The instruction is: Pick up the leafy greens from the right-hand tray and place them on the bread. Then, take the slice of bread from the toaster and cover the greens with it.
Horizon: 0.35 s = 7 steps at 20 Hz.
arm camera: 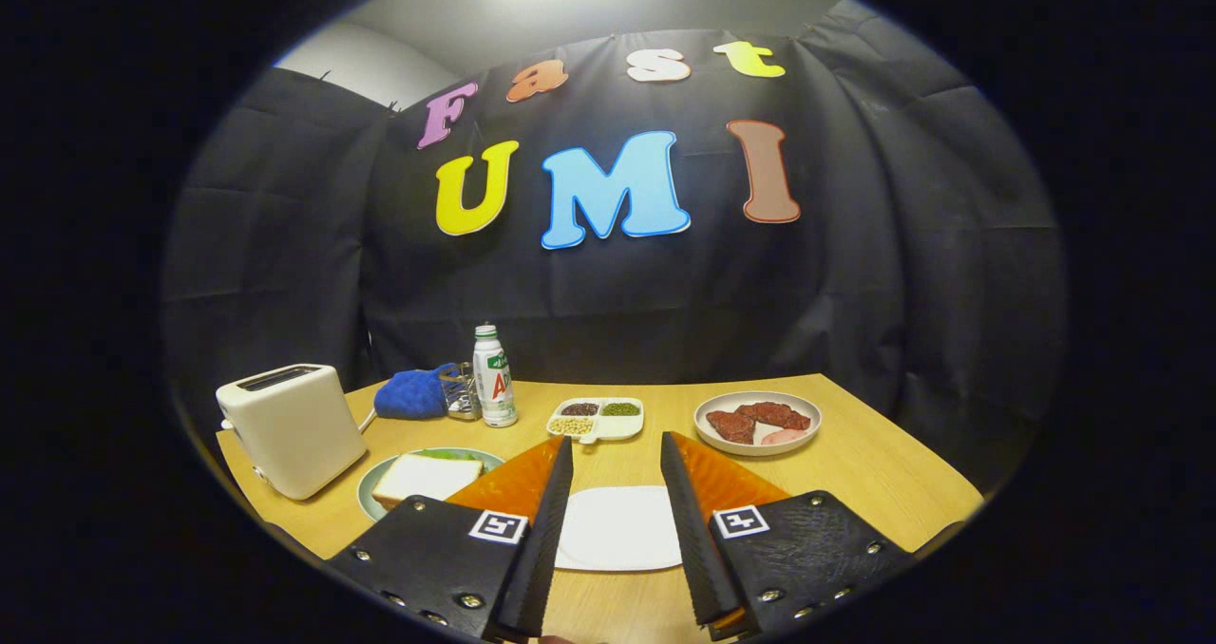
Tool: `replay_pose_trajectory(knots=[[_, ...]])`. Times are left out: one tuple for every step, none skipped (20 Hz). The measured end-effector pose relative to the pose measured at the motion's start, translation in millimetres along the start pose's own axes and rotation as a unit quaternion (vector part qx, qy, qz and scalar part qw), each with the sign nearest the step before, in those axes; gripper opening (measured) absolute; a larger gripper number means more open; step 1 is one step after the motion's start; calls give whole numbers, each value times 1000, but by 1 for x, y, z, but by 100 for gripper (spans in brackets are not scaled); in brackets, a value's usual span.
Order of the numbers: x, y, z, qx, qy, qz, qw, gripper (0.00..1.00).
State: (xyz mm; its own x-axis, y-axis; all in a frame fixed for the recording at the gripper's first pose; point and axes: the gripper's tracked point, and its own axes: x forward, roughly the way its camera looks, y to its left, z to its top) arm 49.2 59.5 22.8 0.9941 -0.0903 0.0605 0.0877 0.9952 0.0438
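Note:
My gripper (pixel 616 438) hangs open above the wooden table (pixel 855 464), with nothing between its orange-and-black fingers (pixel 551 492). A flat white square tray (pixel 617 527) lies between and below them, bare on the part that shows. To the left, a slice of bread (pixel 423 478) rests on a green-rimmed plate (pixel 372 494), and a bit of leafy green (pixel 448 454) peeks out from under its far edge. The cream toaster (pixel 290 426) stands further left, its top slot dark.
Beyond the fingers sits a white divided dish (pixel 597 418) with beans and seeds. A round plate (pixel 757 423) with meat slices is at the right. A bottle (pixel 494 378), a small glass (pixel 460 390) and a blue cloth (pixel 415 394) stand at the back left.

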Motion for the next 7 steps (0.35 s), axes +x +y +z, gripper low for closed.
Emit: replay_pose_trajectory(knots=[[-5,-11,2,1,-4,5,1000,57],[-9,-26,3,-5,-7,2,1000,57],[-15,-48,3,-18,-8,-12,1000,57],[-20,-68,4,-28,-11,-21,999,57],[-27,-86,6,-36,-14,-31,999,57],[-33,-104,6,-39,-14,-40,998,57],[-39,-120,7,-36,-14,-45,998,57]])
